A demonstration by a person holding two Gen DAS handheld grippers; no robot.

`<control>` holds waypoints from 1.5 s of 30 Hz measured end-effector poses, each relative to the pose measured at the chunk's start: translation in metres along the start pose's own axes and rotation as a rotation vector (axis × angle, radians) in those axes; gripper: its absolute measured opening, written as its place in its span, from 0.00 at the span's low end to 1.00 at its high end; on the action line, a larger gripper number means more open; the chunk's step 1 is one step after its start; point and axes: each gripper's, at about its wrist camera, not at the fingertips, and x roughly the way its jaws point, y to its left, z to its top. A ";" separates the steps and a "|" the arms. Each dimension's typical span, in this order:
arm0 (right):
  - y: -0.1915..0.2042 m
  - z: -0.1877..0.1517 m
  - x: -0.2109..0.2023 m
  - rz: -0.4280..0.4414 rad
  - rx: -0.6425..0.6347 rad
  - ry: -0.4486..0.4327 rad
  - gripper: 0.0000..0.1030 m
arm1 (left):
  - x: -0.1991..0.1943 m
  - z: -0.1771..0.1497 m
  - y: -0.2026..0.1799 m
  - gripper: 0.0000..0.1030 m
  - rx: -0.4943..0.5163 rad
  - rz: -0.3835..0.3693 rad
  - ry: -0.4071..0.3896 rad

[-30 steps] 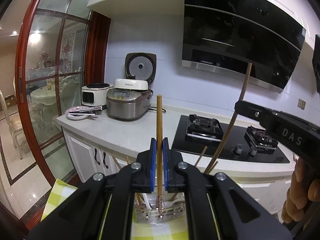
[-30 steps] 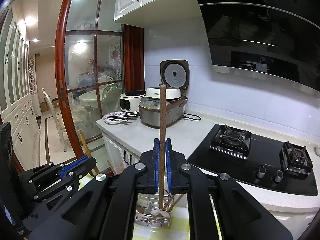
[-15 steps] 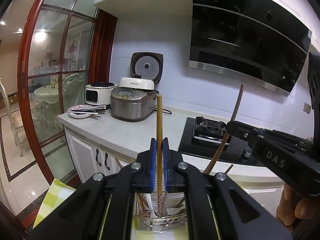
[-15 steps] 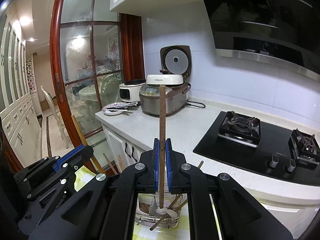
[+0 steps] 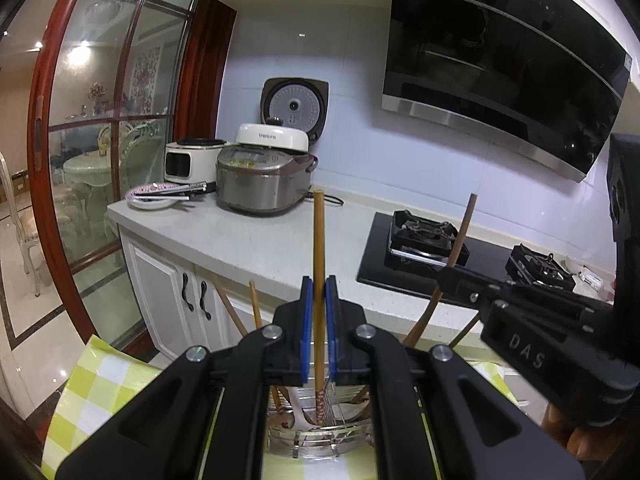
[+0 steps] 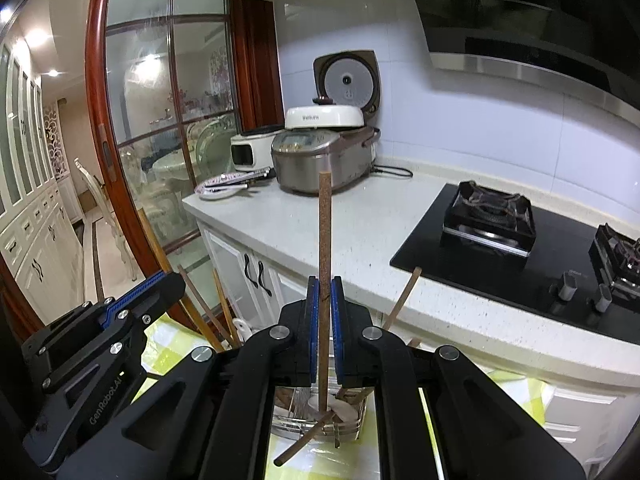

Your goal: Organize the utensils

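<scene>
Left wrist view: your left tongs [image 5: 319, 320] are clenched on a light bamboo chopstick [image 5: 319, 248], held upright, its patterned lower end inside the wire utensil basket [image 5: 320, 438] on the yellow checked cloth [image 5: 100, 384].

Right wrist view: your right tongs [image 6: 324, 320] grip a dark speckled chopstick [image 6: 324, 232] upright, its lower end in the same basket, where another brown stick [image 6: 304, 440] leans out over the rim.

A yellow-and-white checked tablecloth [image 5: 100, 384] covered the surface, and a metal wire utensil basket [image 5: 320, 436] stood directly on it.
</scene>
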 end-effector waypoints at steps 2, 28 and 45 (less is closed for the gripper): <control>-0.001 -0.006 0.006 -0.003 0.002 0.012 0.08 | 0.005 -0.004 -0.001 0.06 -0.002 -0.002 0.003; -0.007 -0.054 0.028 -0.046 -0.026 0.094 0.10 | 0.022 -0.031 -0.002 0.31 0.018 -0.022 0.078; -0.020 -0.068 -0.027 -0.094 0.003 -0.025 0.59 | -0.035 -0.032 -0.008 0.55 0.040 -0.015 0.007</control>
